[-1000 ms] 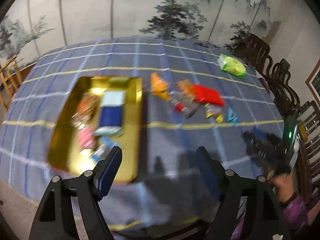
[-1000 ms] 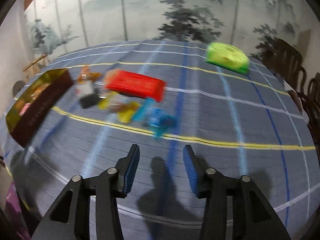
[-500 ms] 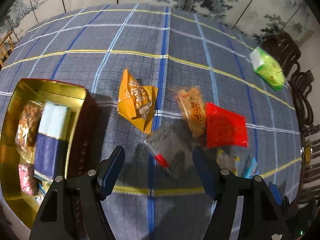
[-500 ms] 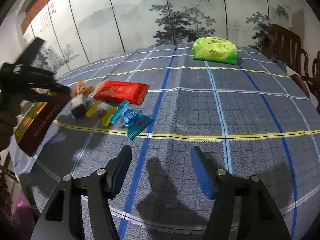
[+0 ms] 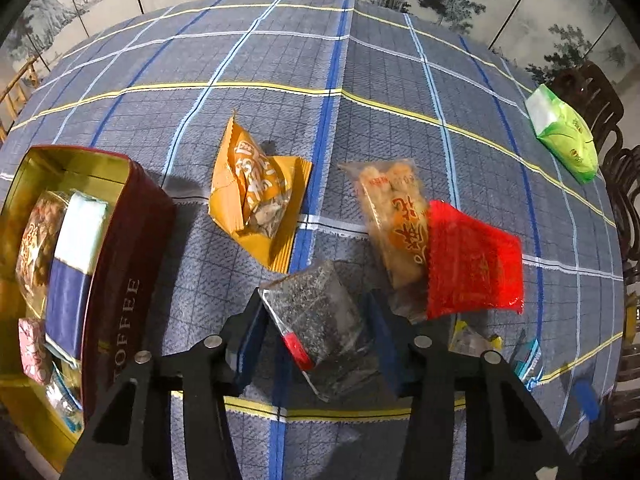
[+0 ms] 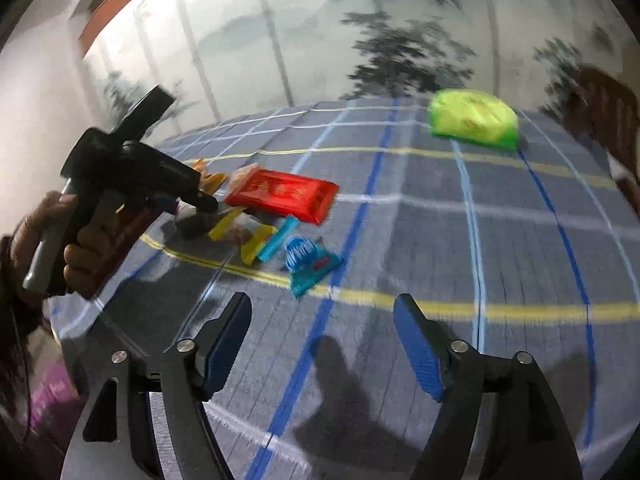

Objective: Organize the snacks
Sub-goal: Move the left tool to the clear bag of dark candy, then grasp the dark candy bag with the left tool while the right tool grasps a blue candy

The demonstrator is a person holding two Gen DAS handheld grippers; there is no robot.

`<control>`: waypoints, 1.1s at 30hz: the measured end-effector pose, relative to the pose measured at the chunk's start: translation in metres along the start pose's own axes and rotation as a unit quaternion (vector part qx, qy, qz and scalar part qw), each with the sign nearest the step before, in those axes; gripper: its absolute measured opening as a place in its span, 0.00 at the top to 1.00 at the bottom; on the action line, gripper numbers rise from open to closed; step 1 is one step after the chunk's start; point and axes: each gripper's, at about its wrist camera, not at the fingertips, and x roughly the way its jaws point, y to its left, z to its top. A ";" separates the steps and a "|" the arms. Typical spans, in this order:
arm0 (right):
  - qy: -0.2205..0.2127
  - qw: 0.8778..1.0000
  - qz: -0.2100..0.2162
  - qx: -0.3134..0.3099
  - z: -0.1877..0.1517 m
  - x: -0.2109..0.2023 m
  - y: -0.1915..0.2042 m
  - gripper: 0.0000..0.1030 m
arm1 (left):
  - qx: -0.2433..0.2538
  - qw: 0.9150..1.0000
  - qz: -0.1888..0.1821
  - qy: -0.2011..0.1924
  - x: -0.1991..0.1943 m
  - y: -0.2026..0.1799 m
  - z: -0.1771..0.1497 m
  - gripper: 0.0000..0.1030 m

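Moved: the left gripper (image 5: 316, 340) is now sitting low over the snack pile, away from the tin (image 5: 116, 240).
Left wrist: its jaws are closing around the dark clear packet (image 5: 320, 320), lying beside the orange packet (image 5: 256, 196).
Right wrist: the right gripper (image 6: 320, 344) is opening, holding nothing, hovering near the blue packet (image 6: 308, 264).

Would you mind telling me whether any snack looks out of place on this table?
Yes: the green pack lies alone at the far right edge of the table, well apart from the snacks clustered beside the tin. Within that cluster, the red packet overlaps the beige one.
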 end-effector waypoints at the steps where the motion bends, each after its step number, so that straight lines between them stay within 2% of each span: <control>1: 0.002 1.000 0.007 -0.016 0.004 0.005 0.000 0.22 | -0.001 1.000 -0.003 0.000 -0.001 0.000 -0.002 0.62; 2: 0.008 0.999 0.007 -0.040 0.010 0.014 0.001 0.21 | 0.000 1.000 -0.007 0.002 -0.003 0.001 -0.004 0.67; 8: 0.050 0.990 0.039 -0.123 0.032 0.054 0.002 0.22 | 0.017 0.999 -0.032 0.009 -0.012 0.002 -0.012 0.67; 9: 0.063 0.988 0.042 -0.134 0.033 0.061 0.003 0.28 | 0.024 0.999 -0.030 0.007 -0.016 0.002 -0.015 0.67; 10: 0.076 0.986 0.036 -0.141 0.031 0.067 0.002 0.49 | 0.028 0.999 -0.032 0.005 -0.019 0.001 -0.016 0.67; 12: 0.084 0.987 0.039 -0.134 0.031 0.071 0.001 0.66 | 0.033 0.999 -0.037 0.000 -0.026 0.000 -0.020 0.67; 14: 0.088 0.988 0.037 -0.122 0.029 0.066 0.000 0.70 | 0.039 0.998 -0.039 -0.009 -0.036 0.000 -0.025 0.67; 18: 0.064 0.996 0.023 -0.058 0.019 0.044 -0.012 0.71 | 0.051 0.997 -0.054 -0.023 -0.058 -0.001 -0.041 0.67; 20: 0.050 0.999 0.001 -0.019 0.015 0.035 -0.024 0.71 | 0.054 0.996 -0.062 -0.025 -0.065 0.000 -0.047 0.67; 24: 0.035 0.997 -0.036 0.066 0.009 0.028 -0.049 0.71 | 0.055 0.995 -0.076 -0.032 -0.087 0.006 -0.063 0.67; 28: 0.024 0.993 -0.080 0.084 0.010 0.023 -0.054 0.71 | 0.053 0.994 -0.079 -0.048 -0.108 0.021 -0.073 0.67; 33: 0.026 0.989 -0.085 0.116 0.010 0.024 -0.065 0.71 | 0.041 0.995 -0.067 -0.062 -0.130 0.056 -0.083 0.67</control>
